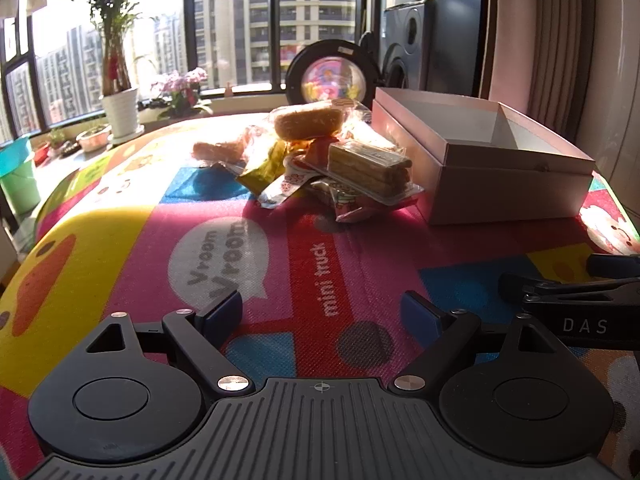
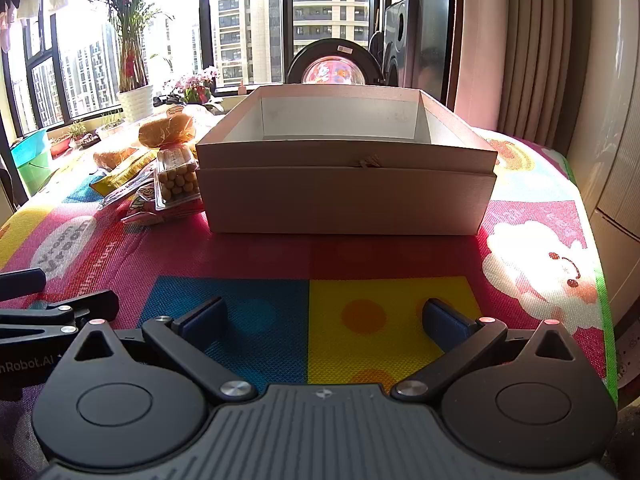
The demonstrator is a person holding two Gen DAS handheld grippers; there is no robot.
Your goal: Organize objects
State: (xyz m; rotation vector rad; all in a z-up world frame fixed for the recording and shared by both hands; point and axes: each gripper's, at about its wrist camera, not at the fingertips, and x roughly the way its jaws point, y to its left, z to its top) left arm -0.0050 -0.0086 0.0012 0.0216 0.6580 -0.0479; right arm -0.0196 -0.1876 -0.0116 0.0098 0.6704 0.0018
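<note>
A pile of wrapped snacks (image 1: 320,160) lies on the colourful mat: a round bread (image 1: 308,120) on top, a clear tray of wafer sticks (image 1: 370,168) at the front, a yellow packet (image 1: 264,168) to the left. Right of the pile stands an open, empty pale cardboard box (image 1: 480,160); it faces the right wrist view as the box (image 2: 348,184), with the snacks (image 2: 160,168) at its left. My left gripper (image 1: 322,312) hovers open over the mat, short of the pile. My right gripper (image 2: 326,320) is open too, in front of the box, holding nothing.
The table carries a cartoon mat (image 1: 240,260) with its right edge near a curtain (image 2: 540,48). Behind the box stands a round black-framed object (image 1: 332,76). Potted plants (image 1: 118,80) and a green bin (image 1: 16,176) line the window sill at left.
</note>
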